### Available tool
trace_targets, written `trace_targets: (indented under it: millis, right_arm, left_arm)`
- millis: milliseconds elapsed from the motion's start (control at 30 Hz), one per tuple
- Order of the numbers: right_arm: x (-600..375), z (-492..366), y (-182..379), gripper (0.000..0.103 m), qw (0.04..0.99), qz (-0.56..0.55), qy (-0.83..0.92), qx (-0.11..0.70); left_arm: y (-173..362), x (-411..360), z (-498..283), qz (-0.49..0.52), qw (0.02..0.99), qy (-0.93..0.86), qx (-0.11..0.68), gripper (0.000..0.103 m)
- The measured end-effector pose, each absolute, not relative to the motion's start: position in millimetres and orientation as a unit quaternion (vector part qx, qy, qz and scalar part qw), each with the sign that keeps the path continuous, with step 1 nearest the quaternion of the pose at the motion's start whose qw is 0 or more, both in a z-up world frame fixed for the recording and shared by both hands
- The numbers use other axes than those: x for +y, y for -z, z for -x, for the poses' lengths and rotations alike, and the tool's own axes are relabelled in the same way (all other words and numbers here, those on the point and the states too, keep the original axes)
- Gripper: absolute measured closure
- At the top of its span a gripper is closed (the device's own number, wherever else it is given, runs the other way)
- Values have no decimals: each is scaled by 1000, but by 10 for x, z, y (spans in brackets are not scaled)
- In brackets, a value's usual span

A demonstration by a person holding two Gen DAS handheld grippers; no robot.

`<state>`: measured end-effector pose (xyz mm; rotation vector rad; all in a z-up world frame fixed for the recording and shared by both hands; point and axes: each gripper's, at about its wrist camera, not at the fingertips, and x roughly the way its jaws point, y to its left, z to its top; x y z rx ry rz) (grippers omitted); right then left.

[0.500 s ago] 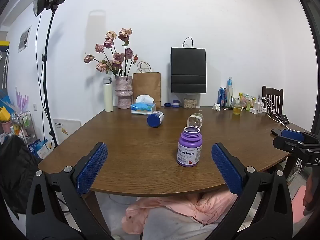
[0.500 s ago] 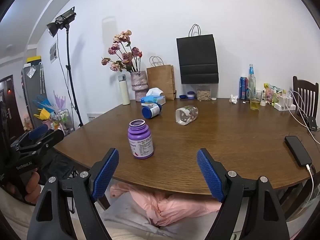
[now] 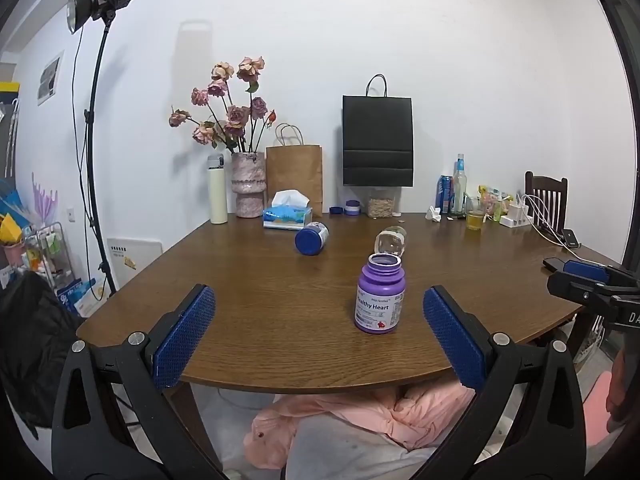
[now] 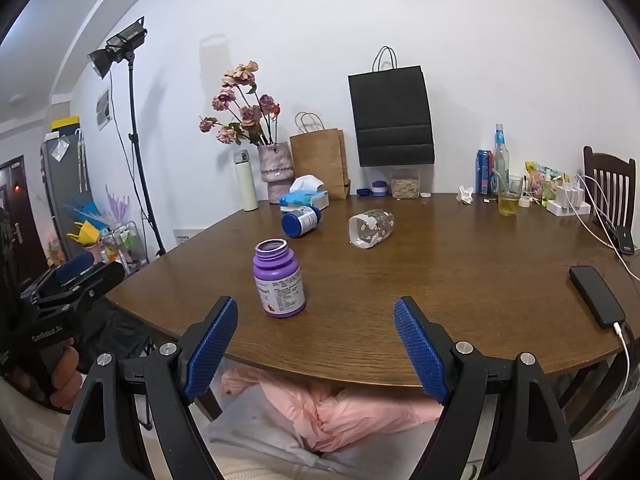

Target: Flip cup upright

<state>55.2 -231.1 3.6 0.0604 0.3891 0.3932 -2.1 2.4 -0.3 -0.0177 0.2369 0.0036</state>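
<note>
A clear glass cup (image 4: 371,228) lies on its side near the middle of the brown table (image 4: 460,280), its mouth toward me. In the left wrist view the cup (image 3: 391,241) is partly hidden behind a purple bottle (image 3: 380,294). My left gripper (image 3: 318,328) is open and empty at the table's near edge. My right gripper (image 4: 316,344) is open and empty at the near edge, well short of the cup. Each gripper also shows at the side of the other's view.
The open purple bottle (image 4: 279,279) stands upright in front. A blue-lidded jar (image 4: 301,221) lies on its side. A tissue box (image 4: 306,197), vase, paper bags, drinks and a glass of yellow liquid (image 4: 508,196) line the back. A phone (image 4: 597,297) lies at right.
</note>
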Motion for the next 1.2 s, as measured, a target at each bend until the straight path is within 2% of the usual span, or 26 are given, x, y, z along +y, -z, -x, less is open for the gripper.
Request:
trace_targets:
  millis: [1200]
  right_arm:
    - [-2394,-576,-105,18,967,-36,-176,182]
  left_arm:
    - [-12,-2,-133,7,990,-20,139,0]
